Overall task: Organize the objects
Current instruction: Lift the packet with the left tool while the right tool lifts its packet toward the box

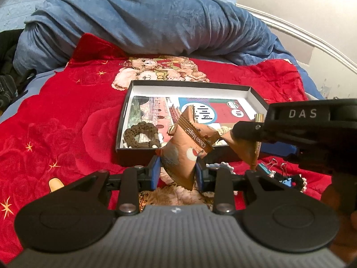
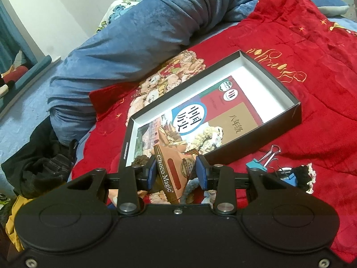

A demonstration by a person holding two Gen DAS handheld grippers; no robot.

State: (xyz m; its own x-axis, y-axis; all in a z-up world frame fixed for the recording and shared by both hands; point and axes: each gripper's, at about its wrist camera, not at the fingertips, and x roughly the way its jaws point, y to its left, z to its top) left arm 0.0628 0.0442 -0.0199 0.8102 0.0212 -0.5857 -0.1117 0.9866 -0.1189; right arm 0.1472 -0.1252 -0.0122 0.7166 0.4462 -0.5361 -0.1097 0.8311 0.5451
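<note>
Both tongs are clamped on brown snack packets: the left gripper (image 1: 178,169) has its blue pads squeezed narrow on the lower end of a Choco Magic packet (image 1: 189,143), which pokes up over the near wall of the black box (image 1: 125,116). Right gripper (image 2: 175,170) pinches its own Choco Magic wrapper (image 2: 173,174) the same way, jaws nearly closed, held just at the box's near corner. That box sits on the red blanket (image 1: 67,116), and inside it lie a colourful book (image 2: 200,111), a brown crocheted ring (image 1: 140,136) and a cream knitted piece (image 2: 208,138). Binder clips (image 2: 265,158) lie on the blanket just outside the box, beside a black crocheted bit (image 2: 304,176). Blue bedding (image 1: 145,24) is bunched up behind.
</note>
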